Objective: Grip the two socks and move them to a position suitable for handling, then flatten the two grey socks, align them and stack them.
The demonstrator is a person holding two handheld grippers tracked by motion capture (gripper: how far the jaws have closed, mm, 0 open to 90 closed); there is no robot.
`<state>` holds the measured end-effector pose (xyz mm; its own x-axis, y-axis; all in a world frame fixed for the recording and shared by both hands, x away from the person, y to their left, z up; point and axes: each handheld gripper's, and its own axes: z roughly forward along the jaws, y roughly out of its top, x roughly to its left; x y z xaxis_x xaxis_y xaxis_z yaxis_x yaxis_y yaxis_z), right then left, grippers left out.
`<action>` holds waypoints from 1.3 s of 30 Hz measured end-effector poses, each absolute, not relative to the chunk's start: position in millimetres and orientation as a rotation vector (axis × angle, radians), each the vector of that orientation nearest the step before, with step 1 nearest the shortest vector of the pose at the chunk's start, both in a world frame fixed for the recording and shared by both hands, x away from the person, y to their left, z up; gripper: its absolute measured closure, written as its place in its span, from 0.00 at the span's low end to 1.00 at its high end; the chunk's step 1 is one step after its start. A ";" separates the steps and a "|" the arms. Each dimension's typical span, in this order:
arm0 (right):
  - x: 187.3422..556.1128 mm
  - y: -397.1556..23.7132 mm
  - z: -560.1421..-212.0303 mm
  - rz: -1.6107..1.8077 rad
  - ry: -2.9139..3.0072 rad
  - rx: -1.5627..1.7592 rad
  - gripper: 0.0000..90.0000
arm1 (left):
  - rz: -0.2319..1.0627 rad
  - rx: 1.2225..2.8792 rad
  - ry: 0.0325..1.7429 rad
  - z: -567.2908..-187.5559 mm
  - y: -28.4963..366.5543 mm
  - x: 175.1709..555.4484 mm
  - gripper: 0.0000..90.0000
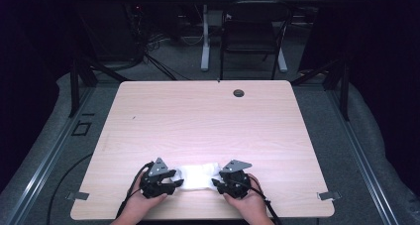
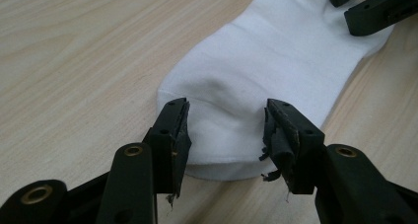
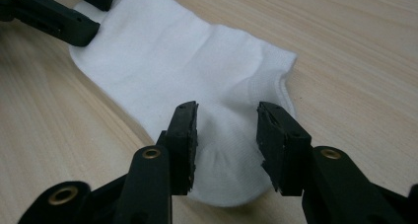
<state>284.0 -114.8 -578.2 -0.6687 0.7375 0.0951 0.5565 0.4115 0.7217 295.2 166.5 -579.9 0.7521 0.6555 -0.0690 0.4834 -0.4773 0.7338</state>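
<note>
Table (image 1: 208, 121): sock (image 1: 198, 177) between hand-held grippers.

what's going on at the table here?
A person holds a gripper in each hand over a white sock lying flat near the front edge of the wooden table. The left gripper sits at one end of the sock, the right gripper at the other. Both have their jaws open, straddling the fabric without pinching it. Nothing is lifted yet.
</note>
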 end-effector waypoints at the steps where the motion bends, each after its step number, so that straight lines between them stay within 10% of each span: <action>1: 284.6 -115.2 -578.0 1.102 2.436 1.135 0.66 | 0.283 2.168 0.851 -580.1 166.5 296.0 0.58; 39: 284.7 -126.6 -553.8 1.194 2.340 1.139 0.57 | 0.296 2.027 0.934 -559.2 186.2 298.9 0.48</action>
